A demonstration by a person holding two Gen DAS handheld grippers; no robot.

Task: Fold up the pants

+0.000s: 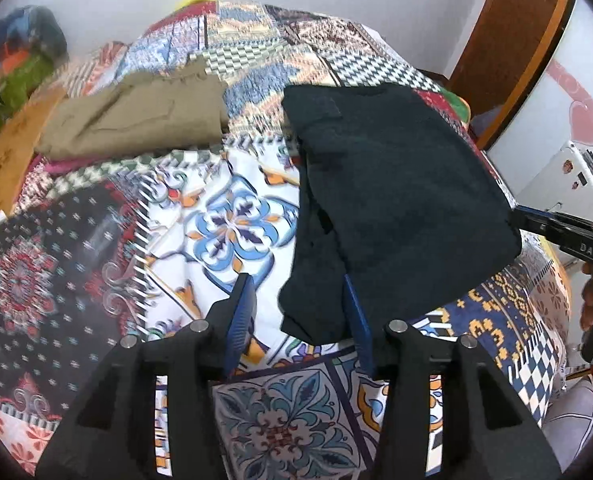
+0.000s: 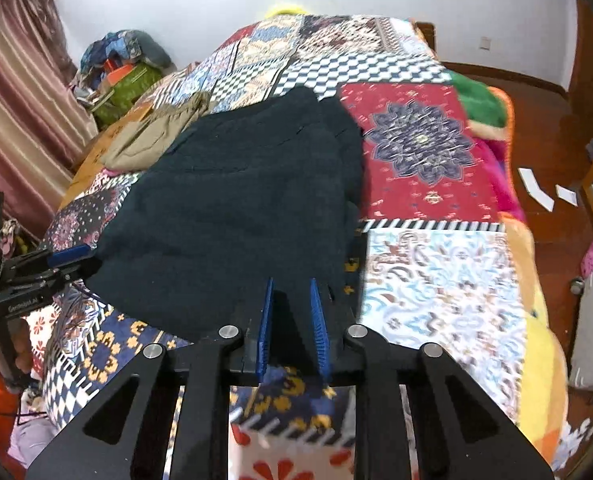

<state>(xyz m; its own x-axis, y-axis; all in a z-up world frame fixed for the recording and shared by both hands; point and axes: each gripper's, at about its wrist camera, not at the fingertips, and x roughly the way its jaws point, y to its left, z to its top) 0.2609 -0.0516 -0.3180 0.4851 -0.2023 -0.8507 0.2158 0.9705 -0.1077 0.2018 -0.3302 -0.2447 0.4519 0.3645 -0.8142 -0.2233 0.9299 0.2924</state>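
The dark navy pants lie folded on the patchwork quilt, also in the right wrist view. My left gripper is open, its blue pads either side of the pants' near left corner, which lies between them. It also shows at the left of the right wrist view. My right gripper has its pads a small gap apart with the pants' near edge between them; whether they pinch the cloth is unclear. It shows at the right of the left wrist view.
Folded khaki pants lie at the far left of the bed, also in the right wrist view. Bags are piled by the curtain. Wooden floor with papers lies right of the bed.
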